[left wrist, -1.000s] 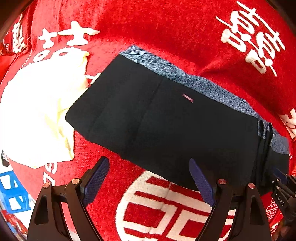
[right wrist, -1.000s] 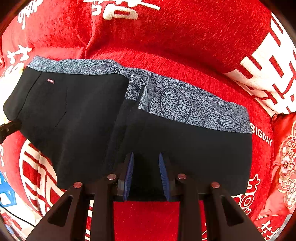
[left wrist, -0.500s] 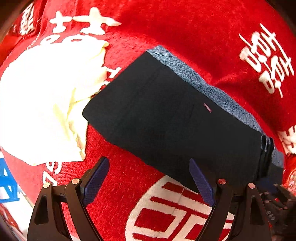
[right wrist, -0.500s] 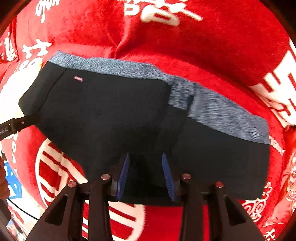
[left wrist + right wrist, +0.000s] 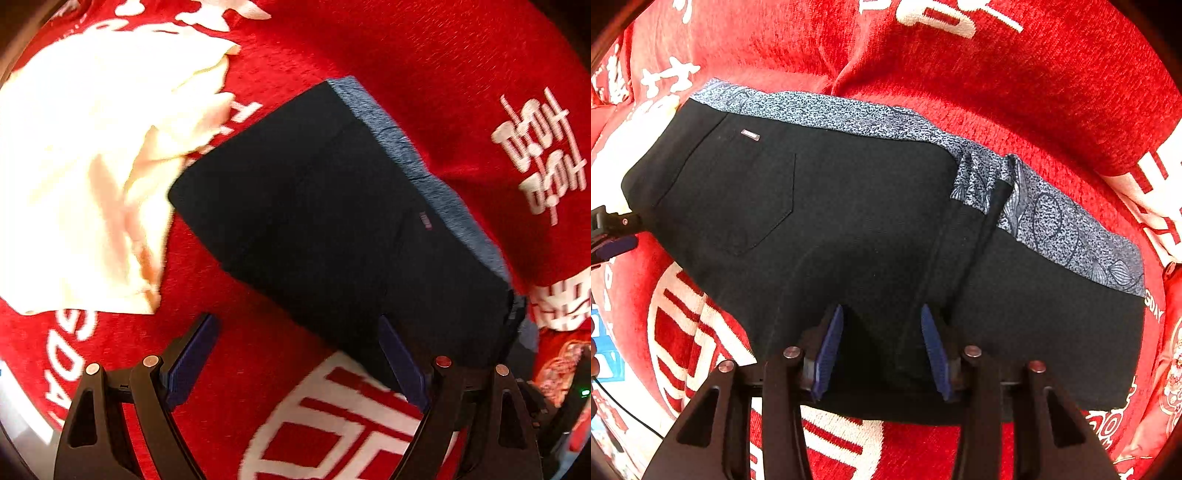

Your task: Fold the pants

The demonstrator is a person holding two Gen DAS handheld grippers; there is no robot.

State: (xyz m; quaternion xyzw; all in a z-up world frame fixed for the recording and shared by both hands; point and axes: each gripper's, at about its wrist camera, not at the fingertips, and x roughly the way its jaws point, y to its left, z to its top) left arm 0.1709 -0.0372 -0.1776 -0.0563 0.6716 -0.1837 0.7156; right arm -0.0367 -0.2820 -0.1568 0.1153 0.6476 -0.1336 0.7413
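Black folded pants with grey patterned waistband (image 5: 871, 221): one fold done, next left. Your right claw (image 5: 882, 350) opening, cloth between pads; left claw (image 5: 299, 365) spread, empty.

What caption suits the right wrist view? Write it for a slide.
Right claw opening over folded black pants, patterned grey waistband at the far edge, on a red blanket.

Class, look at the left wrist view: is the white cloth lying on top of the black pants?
No: the white cloth lies beside the pants, on the red blanket.
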